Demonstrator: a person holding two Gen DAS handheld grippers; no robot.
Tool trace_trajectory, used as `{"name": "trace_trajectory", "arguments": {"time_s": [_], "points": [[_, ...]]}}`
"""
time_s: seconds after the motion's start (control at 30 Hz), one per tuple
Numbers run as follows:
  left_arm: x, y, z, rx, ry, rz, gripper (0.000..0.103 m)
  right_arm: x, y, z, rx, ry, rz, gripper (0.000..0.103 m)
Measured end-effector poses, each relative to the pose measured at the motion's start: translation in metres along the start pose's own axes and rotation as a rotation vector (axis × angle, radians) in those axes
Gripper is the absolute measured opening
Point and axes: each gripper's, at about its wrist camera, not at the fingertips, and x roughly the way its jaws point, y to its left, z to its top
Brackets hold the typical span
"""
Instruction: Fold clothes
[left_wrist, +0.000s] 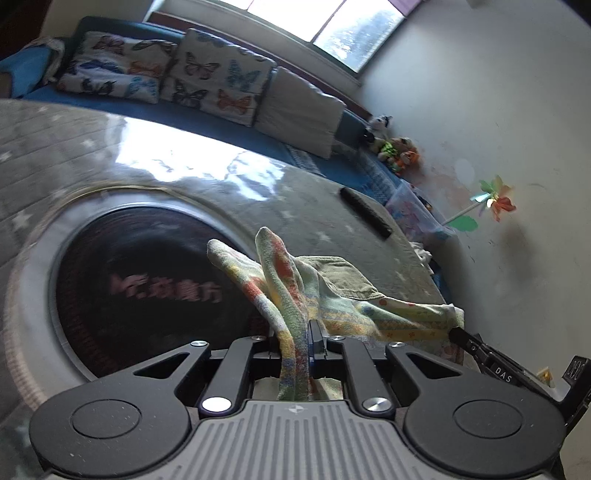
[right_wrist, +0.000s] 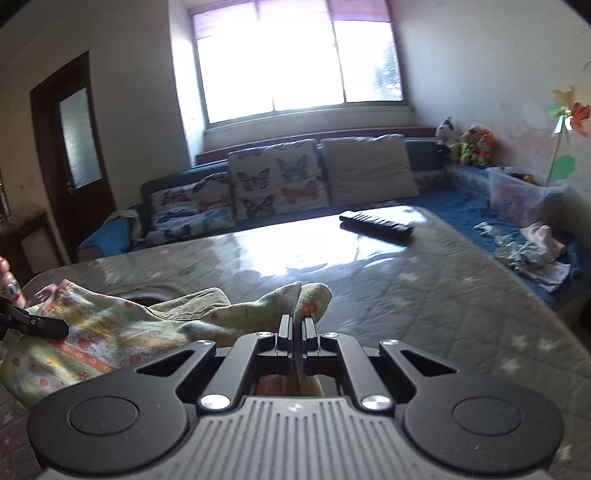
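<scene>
A small pastel patterned garment (left_wrist: 373, 314) with an olive-green part (left_wrist: 343, 277) is stretched between my two grippers above the grey table (left_wrist: 303, 195). My left gripper (left_wrist: 299, 332) is shut on one bunched end of it. My right gripper (right_wrist: 297, 325) is shut on the other end (right_wrist: 295, 299). The cloth (right_wrist: 103, 332) sags to the left in the right wrist view, where the left gripper's fingertip (right_wrist: 48, 326) shows. The right gripper's fingertip (left_wrist: 461, 334) shows in the left wrist view.
A black remote (right_wrist: 375, 223) lies on the table's far side. A round dark inset (left_wrist: 147, 288) sits in the table under the cloth. A blue sofa (right_wrist: 461, 206) with butterfly cushions (right_wrist: 273, 181), plush toys (right_wrist: 472, 147), a plastic bin (right_wrist: 517, 195) and loose clothes (right_wrist: 532, 258) wraps the table.
</scene>
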Motion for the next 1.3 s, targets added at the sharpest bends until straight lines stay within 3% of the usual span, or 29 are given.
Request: {"name": "trace_trajectory", "arguments": {"time_s": [0.4,0.77,0.87,1.0,1.1,1.3], "points": [[0.085,-0.083,0.012,0.161,0.066,-0.041,0.011,-0.001,-0.076,0.019,0.021,-0.028,-0.190,0.004],[0.136,-0.107,0.000,0.218,0.144,-0.042,0.011,0.010,-0.117,0.009,0.054,0.014,-0.276,0.004],[0.144,-0.104,-0.006,0.227,0.168,-0.019,0.016,0.019,-0.123,0.000,0.065,0.053,-0.292,0.004],[0.143,-0.096,-0.007,0.229,0.168,0.029,0.037,0.026,-0.126,-0.008,0.068,0.091,-0.343,0.009],[0.142,-0.090,-0.006,0.229,0.164,0.058,0.041,0.027,-0.126,-0.009,0.069,0.097,-0.343,0.009],[0.144,-0.092,-0.001,0.237,0.149,0.061,0.041,0.045,-0.116,-0.008,0.062,0.130,-0.247,0.015]]}}
